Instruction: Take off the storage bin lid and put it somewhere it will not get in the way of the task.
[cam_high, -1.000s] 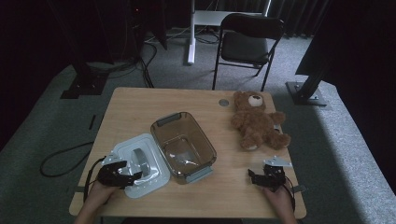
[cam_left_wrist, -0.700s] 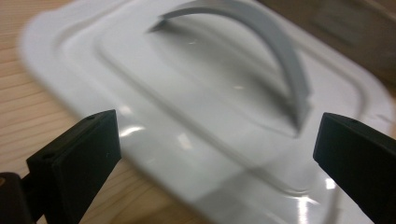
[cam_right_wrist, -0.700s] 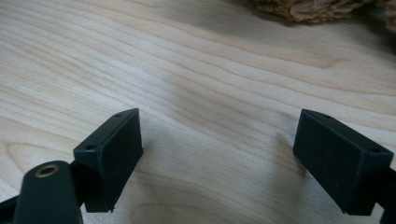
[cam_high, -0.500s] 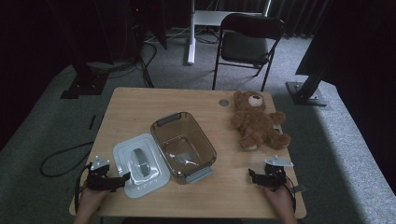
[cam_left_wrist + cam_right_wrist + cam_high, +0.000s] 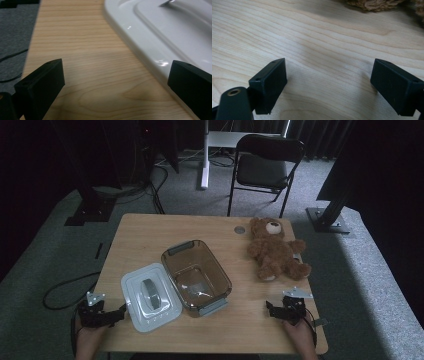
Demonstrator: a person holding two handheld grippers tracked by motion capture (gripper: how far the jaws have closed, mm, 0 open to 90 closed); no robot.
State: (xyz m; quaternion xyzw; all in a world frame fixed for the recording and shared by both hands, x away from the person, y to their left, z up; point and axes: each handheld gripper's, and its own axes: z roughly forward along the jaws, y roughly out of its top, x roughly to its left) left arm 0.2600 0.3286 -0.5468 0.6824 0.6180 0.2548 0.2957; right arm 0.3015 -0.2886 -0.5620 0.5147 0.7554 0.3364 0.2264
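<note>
A white lid (image 5: 150, 296) with a grey handle lies flat on the wooden table (image 5: 145, 240), touching a clear brown container (image 5: 196, 275) that stands open to its right. My left gripper (image 5: 119, 313) sits at the table's front left, pointing at the lid's near edge. Its jaws have just been opening and stand wide, with nothing held. In the left gripper view the left gripper (image 5: 115, 82) frames bare wood, and the lid's rim (image 5: 160, 42) runs by the right jaw. My right gripper (image 5: 272, 309) rests open at the front right. A brown teddy bear (image 5: 275, 251) lies beyond it.
A small round grommet (image 5: 240, 229) sits in the tabletop near the bear's head. A black folding chair (image 5: 267, 167) stands behind the table. Cables (image 5: 65, 287) trail over the grey carpet on the left, and a stand's base (image 5: 330, 217) is at the right.
My left gripper has drawn back leftward off the lid to the table's front left corner. The lid stays flat beside the container. The right gripper has not moved.
</note>
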